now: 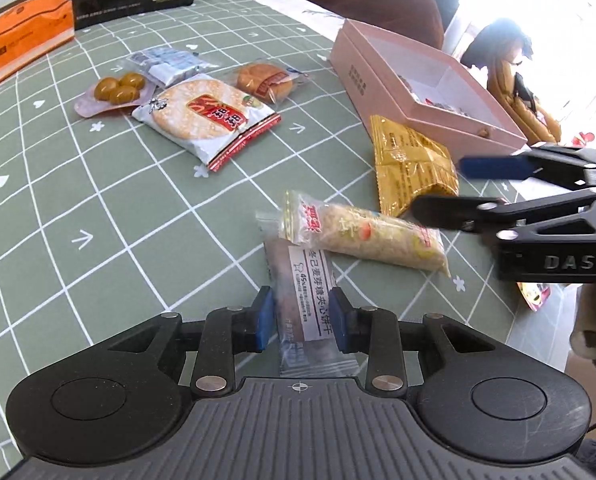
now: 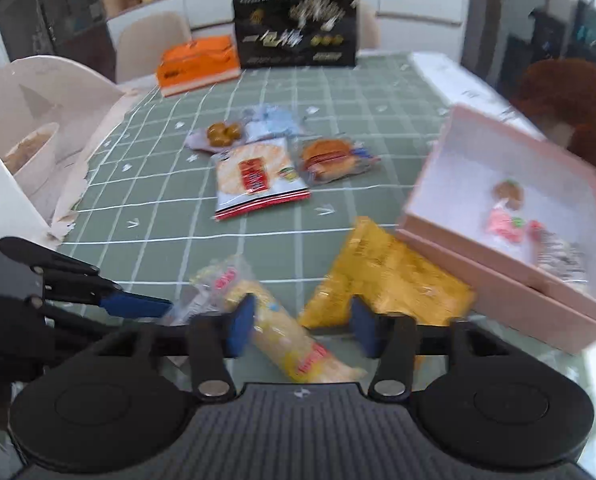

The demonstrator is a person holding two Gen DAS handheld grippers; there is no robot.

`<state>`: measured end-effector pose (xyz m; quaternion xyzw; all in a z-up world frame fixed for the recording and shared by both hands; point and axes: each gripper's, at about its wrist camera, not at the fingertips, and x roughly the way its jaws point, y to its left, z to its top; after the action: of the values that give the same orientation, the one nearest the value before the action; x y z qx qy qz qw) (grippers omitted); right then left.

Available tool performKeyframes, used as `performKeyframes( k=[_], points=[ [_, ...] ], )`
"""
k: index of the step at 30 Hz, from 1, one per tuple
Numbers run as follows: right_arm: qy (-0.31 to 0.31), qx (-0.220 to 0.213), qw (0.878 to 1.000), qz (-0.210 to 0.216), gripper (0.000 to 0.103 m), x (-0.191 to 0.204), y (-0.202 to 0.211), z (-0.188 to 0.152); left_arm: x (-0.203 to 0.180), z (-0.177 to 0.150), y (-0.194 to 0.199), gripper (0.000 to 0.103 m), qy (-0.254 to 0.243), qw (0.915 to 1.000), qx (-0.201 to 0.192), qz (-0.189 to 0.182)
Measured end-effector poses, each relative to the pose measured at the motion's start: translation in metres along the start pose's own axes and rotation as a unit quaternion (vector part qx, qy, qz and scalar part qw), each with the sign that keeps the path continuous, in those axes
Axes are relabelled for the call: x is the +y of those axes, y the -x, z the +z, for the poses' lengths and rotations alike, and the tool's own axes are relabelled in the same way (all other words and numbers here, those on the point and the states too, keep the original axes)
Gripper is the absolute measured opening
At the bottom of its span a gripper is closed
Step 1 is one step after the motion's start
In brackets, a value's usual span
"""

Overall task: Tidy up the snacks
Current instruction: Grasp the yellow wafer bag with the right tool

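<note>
Snacks lie spread over the green checked tablecloth (image 1: 78, 184), and we hold one gripper in each hand above its near part. Our left gripper (image 1: 302, 319) has its blue pads on both sides of the brown biscuit packet (image 1: 303, 280), close to the wrapper, but we cannot tell if they press it. Our right gripper (image 2: 302, 325) is partly open with nothing gripped; the long rice-cracker packet (image 2: 286, 332) lies under it, touching the biscuit packet. Just beside it, the yellow packet (image 1: 411, 164) leans against the near wall of the open pink box (image 1: 437, 92), which stands at the right edge of the table. Between this group and the round rice cracker (image 1: 204, 114) farther away, the cloth is free.
</note>
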<state>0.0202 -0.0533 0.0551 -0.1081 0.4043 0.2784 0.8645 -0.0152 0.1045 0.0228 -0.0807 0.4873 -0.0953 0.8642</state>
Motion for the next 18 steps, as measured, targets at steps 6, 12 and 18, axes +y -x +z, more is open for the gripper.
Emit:
performKeyframes(
  k=[6,12,18],
  points=[
    [-0.001,-0.020,0.998,-0.060,0.073,-0.018,0.001,-0.004,-0.003,-0.002,0.001,0.036,0.000,1.0000,0.000,0.007],
    [-0.104,-0.017,0.992,-0.067,0.073,-0.056,-0.017,-0.003,-0.004,0.000,0.000,0.036,0.004,0.9999,0.003,0.010],
    [-0.171,0.020,0.985,0.000,0.073,-0.064,-0.032,-0.010,-0.004,0.001,0.000,0.036,0.010,0.9999,0.005,0.012]
  ],
)
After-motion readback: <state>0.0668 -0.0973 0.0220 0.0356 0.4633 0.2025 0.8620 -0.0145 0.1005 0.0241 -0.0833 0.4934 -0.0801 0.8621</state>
